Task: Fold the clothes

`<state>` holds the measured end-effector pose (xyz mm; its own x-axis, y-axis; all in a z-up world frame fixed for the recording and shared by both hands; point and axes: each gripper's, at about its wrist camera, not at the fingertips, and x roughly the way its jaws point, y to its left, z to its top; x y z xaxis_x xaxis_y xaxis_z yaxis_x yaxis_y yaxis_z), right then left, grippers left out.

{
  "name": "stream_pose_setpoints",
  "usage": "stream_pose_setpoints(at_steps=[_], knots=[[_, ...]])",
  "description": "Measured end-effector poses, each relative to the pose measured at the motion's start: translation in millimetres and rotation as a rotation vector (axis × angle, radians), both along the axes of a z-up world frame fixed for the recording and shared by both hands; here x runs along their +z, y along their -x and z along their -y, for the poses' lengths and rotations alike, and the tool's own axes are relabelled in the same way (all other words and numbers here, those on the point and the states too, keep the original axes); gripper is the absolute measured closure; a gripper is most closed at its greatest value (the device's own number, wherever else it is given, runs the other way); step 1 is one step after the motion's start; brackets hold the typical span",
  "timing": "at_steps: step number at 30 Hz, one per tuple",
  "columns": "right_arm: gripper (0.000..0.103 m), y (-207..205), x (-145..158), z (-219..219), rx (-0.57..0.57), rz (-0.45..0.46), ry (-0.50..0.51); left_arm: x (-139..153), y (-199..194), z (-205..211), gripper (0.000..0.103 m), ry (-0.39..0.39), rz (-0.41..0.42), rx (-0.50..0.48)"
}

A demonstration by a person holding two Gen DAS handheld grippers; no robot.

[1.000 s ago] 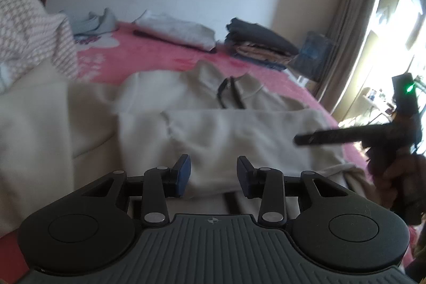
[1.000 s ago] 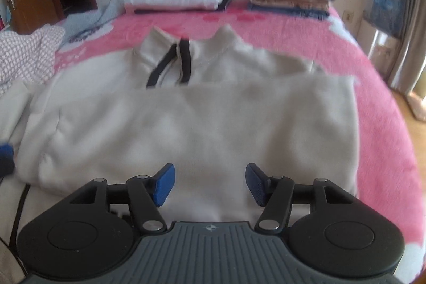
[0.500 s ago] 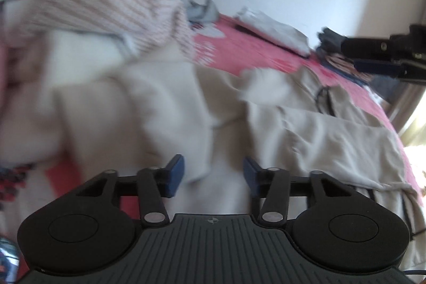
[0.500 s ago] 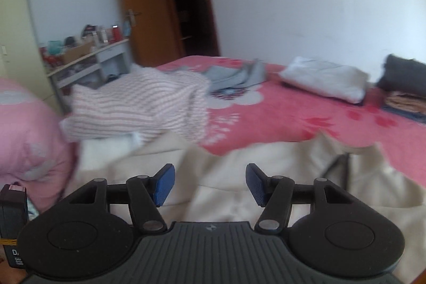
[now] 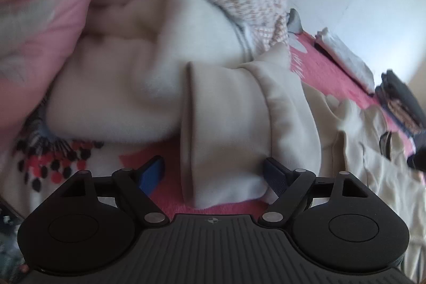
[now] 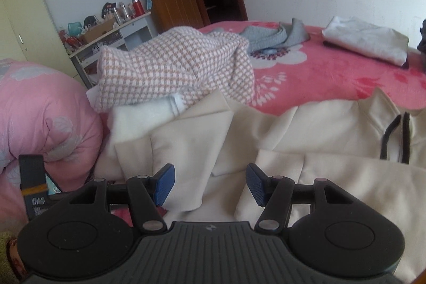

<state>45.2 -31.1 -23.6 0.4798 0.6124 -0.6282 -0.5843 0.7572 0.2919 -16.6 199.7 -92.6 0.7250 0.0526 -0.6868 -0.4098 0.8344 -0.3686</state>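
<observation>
A cream fleece pullover (image 6: pixel 332 177) with a black-trimmed zip collar (image 6: pixel 394 140) lies spread on the pink floral bedspread (image 6: pixel 319 81), its sleeve (image 5: pixel 229 124) reaching the bed's edge. The left gripper (image 5: pixel 215 172) has its fingers apart around the sleeve cuff; the right gripper (image 6: pixel 210 181) is spread above the fabric. No writing is legible.

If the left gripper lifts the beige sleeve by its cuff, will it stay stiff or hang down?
The sleeve will probably droop: it already lies in soft, rounded folds. Its thick, fleecy fabric suggests little slipping between the left gripper's open pads. The attached beige sweatshirt may drag behind.
</observation>
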Motion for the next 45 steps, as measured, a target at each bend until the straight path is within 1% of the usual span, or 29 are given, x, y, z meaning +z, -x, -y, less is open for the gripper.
stream_pose_setpoints(at_steps=[1, 2, 3, 5, 6, 7, 9, 10, 11, 13, 15, 18, 19, 20, 22, 23, 25, 26, 27, 28, 32, 35, 36, 38, 40, 42, 43, 45], knots=[[0.041, 0.0, -2.0, 0.9, -0.005, -0.01, 0.001, -2.9, -0.9, -4.7, 0.028, 0.032, 0.011, 0.012], [0.041, -0.1, -4.0, 1.8, -0.009, -0.02, 0.002, -3.3, -0.7, -6.4, 0.035, 0.039, 0.033, 0.008], [0.041, 0.1, -5.4, 3.2, -0.016, -0.027, 0.002, -3.7, -0.5, -8.0, 0.054, 0.046, 0.055, 0.005], [0.041, 0.6, -6.8, 7.1, -0.034, -0.03, 0.0, -0.2, 0.9, -4.9, 0.071, 0.033, 0.079, -0.015], [0.041, 0.9, -7.5, 9.1, -0.043, -0.031, -0.001, 2.7, 2.6, -1.9, 0.083, 0.025, 0.094, -0.025], [0.041, 1.3, -7.8, 11.9, -0.054, -0.032, -0.004, 7.5, 4.4, 3.3, 0.089, 0.004, 0.108, -0.036], [0.041, 2.6, -7.5, 20.6, -0.083, -0.03, -0.014, 22.7, 8.9, 18.6, 0.093, -0.06, 0.152, -0.052], [0.041, 3.9, -6.7, 26.7, -0.105, -0.028, -0.018, 31.7, 10.0, 27.5, 0.094, -0.084, 0.193, -0.071], [0.041, 4.8, -5.7, 34.5, -0.13, -0.026, -0.023, 40.9, 9.1, 36.5, 0.094, -0.107, 0.237, -0.099], [0.041, 6.7, -3.8, 50.0, -0.179, -0.023, -0.034, 61.0, -0.1, 61.8, 0.094, -0.142, 0.32, -0.187], [0.041, 9.4, -1.2, 69.1, -0.239, -0.02, -0.045, 75.9, -16.3, 94.9, 0.094, -0.151, 0.4, -0.288], [0.041, 14.3, 2.6, 109.4, -0.36, -0.02, -0.08, 74.0, -48.5, 148.9, 0.093, -0.147, 0.401, -0.474], [0.041, 15.8, 3.3, 124.0, -0.403, -0.023, -0.096, 73.3, -59.2, 166.9, 0.088, -0.145, 0.401, -0.536], [0.041, 16.6, 2.5, 138.0, -0.445, -0.032, -0.113, 61.7, -65.6, 180.0, 0.085, -0.148, 0.355, -0.579], [0.041, 15.9, -3.3, 164.7, -0.524, -0.069, -0.153, 38.3, -78.4, 206.1, 0.065, -0.153, 0.263, -0.662], [0.041, 15.6, -6.2, 178.0, -0.563, -0.087, -0.173, 26.6, -84.7, 219.1, 0.064, -0.155, 0.216, -0.703], [0.041, 13.7, -14.5, 197.5, -0.615, -0.13, -0.212, 18.6, -76.0, 221.2, 0.063, -0.176, 0.195, -0.727], [0.041, 11.6, -19.6, 203.3, -0.624, -0.151, -0.231, 20.2, -67.6, 216.7, 0.061, -0.175, 0.218, -0.732], [0.041, 9.6, -24.7, 209.1, -0.633, -0.171, -0.25, 21.8, -59.1, 212.2, 0.054, -0.173, 0.241, -0.737], [0.041, 6.6, -29.9, 212.8, -0.639, -0.194, -0.271, 22.3, -55.8, 210.3, 0.05, -0.19, 0.246, -0.75], [0.041, -14.9, -50.9, 213.0, -0.636, -0.294, -0.358, 24.0, -42.4, 202.9, 0.049, -0.259, 0.266, -0.801], [0.041, -42.3, -63.1, 204.0, -0.637, -0.356, -0.37, 13.0, -45.8, 209.5, 0.049, -0.314, 0.244, -0.85], [0.041, -52.0, -66.3, 200.2, -0.637, -0.371, -0.368, 9.1, -47.4, 212.1, 0.049, -0.313, 0.234, -0.865], [0.041, -70.5, -71.0, 191.5, -0.636, -0.388, -0.35, 1.5, -50.7, 217.8, 0.049, -0.308, 0.214, -0.885], [0.041, -86.5, -75.0, 181.1, -0.624, -0.406, -0.311, -5.9, -53.6, 223.3, 0.049, -0.311, 0.188, -0.891], [0.041, -98.3, -79.2, 168.8, -0.598, -0.422, -0.239, -12.8, -55.8, 227.1, 0.049, -0.336, 0.152, -0.873], [0.042, -103.5, -81.4, 162.4, -0.582, -0.429, -0.198, -15.2, -56.1, 227.2, 0.049, -0.338, 0.143, -0.866], [0.045, -109.0, -84.4, 150.5, -0.555, -0.423, -0.121, -18.0, -55.1, 226.7, 0.049, -0.336, 0.141, -0.861]])
